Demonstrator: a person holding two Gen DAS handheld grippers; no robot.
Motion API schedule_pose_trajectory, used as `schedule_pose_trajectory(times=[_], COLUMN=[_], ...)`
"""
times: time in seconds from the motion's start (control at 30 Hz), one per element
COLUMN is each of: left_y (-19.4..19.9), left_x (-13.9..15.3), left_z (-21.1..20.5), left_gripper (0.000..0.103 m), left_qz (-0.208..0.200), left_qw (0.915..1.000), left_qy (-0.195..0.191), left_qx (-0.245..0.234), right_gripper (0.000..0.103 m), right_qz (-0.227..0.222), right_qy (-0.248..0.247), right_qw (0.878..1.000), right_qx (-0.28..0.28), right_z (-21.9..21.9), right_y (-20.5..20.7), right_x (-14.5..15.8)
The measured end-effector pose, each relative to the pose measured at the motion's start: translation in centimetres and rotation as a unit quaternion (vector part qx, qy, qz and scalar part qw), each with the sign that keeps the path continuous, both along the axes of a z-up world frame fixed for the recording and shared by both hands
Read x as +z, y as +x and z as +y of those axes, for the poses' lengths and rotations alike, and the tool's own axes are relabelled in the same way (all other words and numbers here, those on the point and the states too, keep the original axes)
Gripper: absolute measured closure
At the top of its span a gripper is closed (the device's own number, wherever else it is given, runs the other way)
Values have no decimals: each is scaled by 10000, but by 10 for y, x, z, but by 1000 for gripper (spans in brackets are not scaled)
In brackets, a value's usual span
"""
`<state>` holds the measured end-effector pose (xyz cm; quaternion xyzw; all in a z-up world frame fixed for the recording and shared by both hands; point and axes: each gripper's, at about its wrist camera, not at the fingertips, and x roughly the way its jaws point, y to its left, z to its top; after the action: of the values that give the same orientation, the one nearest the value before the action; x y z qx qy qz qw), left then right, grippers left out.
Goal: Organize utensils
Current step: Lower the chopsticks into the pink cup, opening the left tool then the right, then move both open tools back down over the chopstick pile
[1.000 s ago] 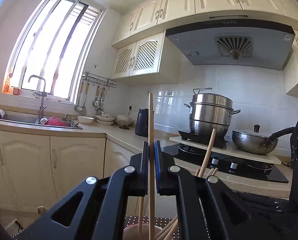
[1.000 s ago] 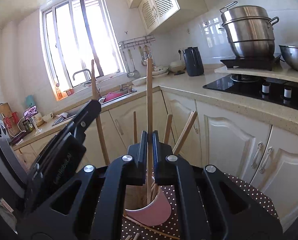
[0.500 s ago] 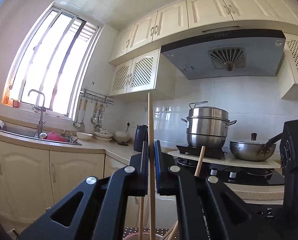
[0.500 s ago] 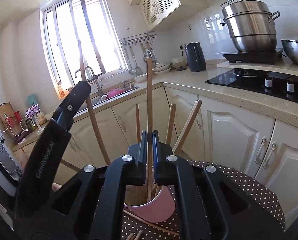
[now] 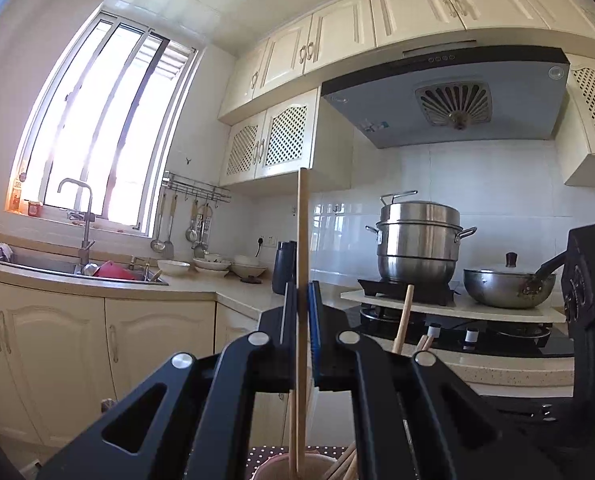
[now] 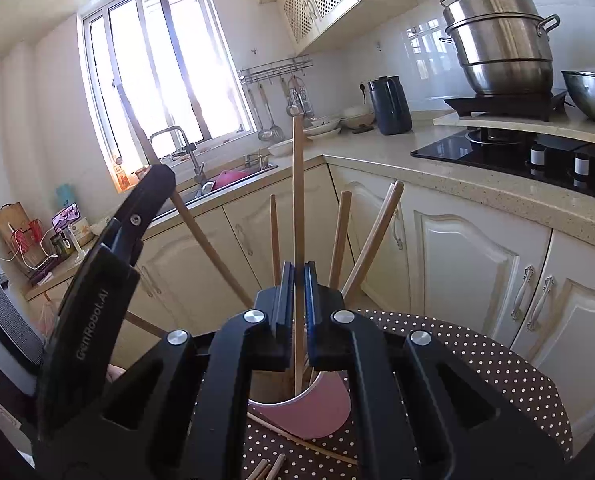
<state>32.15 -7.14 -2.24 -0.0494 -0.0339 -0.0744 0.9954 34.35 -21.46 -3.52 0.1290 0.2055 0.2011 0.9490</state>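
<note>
A pink cup (image 6: 313,412) stands on a brown polka-dot cloth (image 6: 477,364) and holds several wooden chopsticks (image 6: 339,236) leaning outward. My right gripper (image 6: 297,276) is shut on an upright chopstick (image 6: 297,184) whose lower end reaches into the cup. The left gripper (image 6: 157,176) hangs at the left, above the cup, shut on a slanted chopstick (image 6: 201,236). In the left wrist view my left gripper (image 5: 300,292) pinches that chopstick (image 5: 303,220) above the cup rim (image 5: 281,466); the stick's lower end is hidden.
Loose chopsticks (image 6: 301,442) lie on the cloth in front of the cup. Behind are cream cabinets (image 6: 469,264), a counter with a sink (image 6: 225,182), a black hob (image 6: 517,152), a steel steamer pot (image 5: 419,240) and a pan (image 5: 505,284).
The left gripper has risen and swung left with its chopstick, which now leans further left. The right gripper and its chopstick have stayed put.
</note>
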Motion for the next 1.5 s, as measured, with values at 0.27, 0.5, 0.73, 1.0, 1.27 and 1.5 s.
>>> schedule_pose_trajectory(times=[0.27,0.5,0.73,1.0,1.27,1.5], left_y=[18,7,-15,-51,-90,-107], left_x=[-2,5,20,47,54,37], left_z=[7,16,24,47,63,65], left_gripper=[66,56,50,44,44,44], left_qz=[915,1033,1050,986,1159,1786], left_qw=[9958,9945,9939,9946,9921,9813], left_qy=[59,137,289,263,467,712], left_qx=[78,55,150,179,127,-99], right_gripper=[97,96,95,94,94,94], right_qz=[201,286,243,118,41,96], right_qy=[-57,-53,-153,-274,-416,-587], right_qw=[9998,9995,9989,9979,9970,9963], right_qx=[-27,-126,-360,-571,-649,-621], right_z=[7,11,18,23,36,50], right_y=[0,-5,-22,-52,-95,-131], right_x=[-4,1,17,39,52,50])
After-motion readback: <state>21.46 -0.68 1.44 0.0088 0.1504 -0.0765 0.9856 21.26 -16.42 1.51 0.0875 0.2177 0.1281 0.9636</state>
